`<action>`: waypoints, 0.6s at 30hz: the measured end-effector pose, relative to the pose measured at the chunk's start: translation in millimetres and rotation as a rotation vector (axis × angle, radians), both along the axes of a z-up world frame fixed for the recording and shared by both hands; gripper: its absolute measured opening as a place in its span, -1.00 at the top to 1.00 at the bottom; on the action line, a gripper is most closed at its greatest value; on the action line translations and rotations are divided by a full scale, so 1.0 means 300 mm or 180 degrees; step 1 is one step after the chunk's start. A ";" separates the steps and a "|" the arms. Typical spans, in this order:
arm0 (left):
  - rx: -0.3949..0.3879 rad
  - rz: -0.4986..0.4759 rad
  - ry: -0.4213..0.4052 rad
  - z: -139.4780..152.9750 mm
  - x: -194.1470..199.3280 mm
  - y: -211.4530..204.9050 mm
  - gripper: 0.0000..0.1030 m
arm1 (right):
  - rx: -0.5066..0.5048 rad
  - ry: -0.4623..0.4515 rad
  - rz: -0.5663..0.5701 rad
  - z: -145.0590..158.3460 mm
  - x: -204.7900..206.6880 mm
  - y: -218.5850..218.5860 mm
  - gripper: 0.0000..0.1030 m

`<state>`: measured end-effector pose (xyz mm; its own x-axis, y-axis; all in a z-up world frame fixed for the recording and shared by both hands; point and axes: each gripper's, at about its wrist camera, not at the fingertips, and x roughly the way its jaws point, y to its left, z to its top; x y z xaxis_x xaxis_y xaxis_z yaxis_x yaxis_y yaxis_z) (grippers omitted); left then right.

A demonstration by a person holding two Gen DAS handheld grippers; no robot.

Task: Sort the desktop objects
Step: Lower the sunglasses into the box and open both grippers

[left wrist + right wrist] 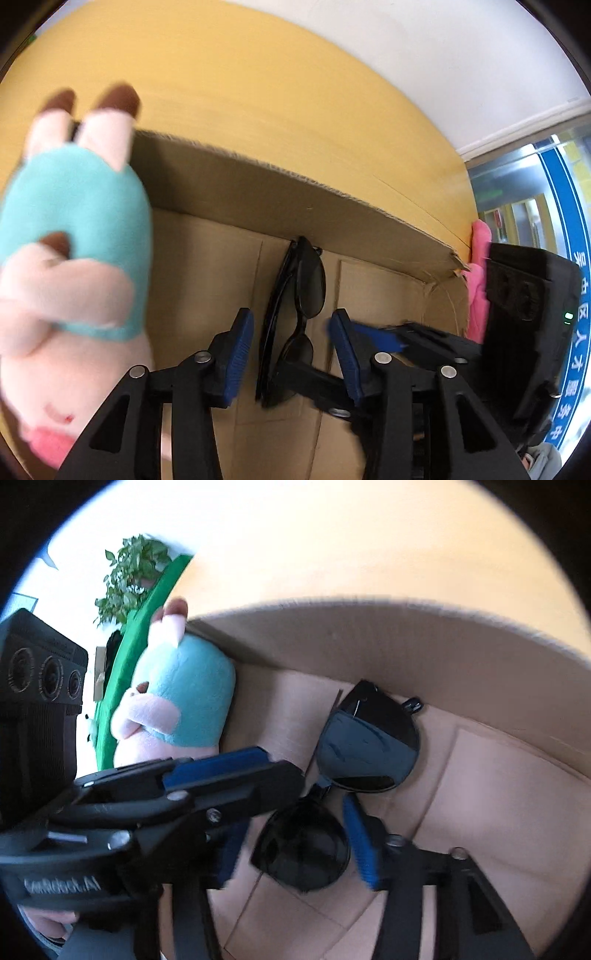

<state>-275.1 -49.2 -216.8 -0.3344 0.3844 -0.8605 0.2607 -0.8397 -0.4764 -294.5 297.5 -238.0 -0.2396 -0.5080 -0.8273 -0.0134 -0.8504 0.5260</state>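
Observation:
Black sunglasses (295, 317) (354, 760) lie folded inside a brown cardboard box (258, 192) (424, 646). My left gripper (291, 350) is open, its blue pads on either side of the sunglasses without touching them. My right gripper (291, 849) is open too, with one dark lens between its blue pads. The left gripper crosses the right wrist view at the left. A plush pig in a teal dress (70, 258) (177, 705) lies in the box's left end.
The box sits on a yellow wooden table (258, 92) (351, 542). A pink plush (478, 280) lies beyond the box's right corner. A green strip (140, 638) and a potted plant (129, 572) are beyond the table's left side.

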 end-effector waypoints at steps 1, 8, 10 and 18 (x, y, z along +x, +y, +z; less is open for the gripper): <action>-0.0062 -0.0021 0.0047 0.030 0.019 -0.002 0.06 | 0.0027 0.0107 -0.0098 0.049 0.033 0.006 -0.32; -0.0759 -0.0380 0.0542 0.317 0.210 0.036 -0.37 | 0.0242 0.0421 -0.0542 0.242 0.224 -0.004 -0.47; -0.0926 -0.0554 0.0694 0.399 0.266 0.066 -0.49 | 0.0394 0.0452 -0.0685 0.302 0.278 -0.004 -0.52; -0.1368 -0.0810 0.1208 0.702 0.525 0.230 -0.84 | 0.0685 0.0646 -0.0991 0.546 0.457 -0.117 -0.52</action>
<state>-117.6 19.9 -6.3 -0.5906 0.1382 -0.7951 -0.0936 -0.9903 -0.1026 -157.5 262.3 -74.1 -0.5232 -0.2067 -0.8268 -0.2013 -0.9127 0.3556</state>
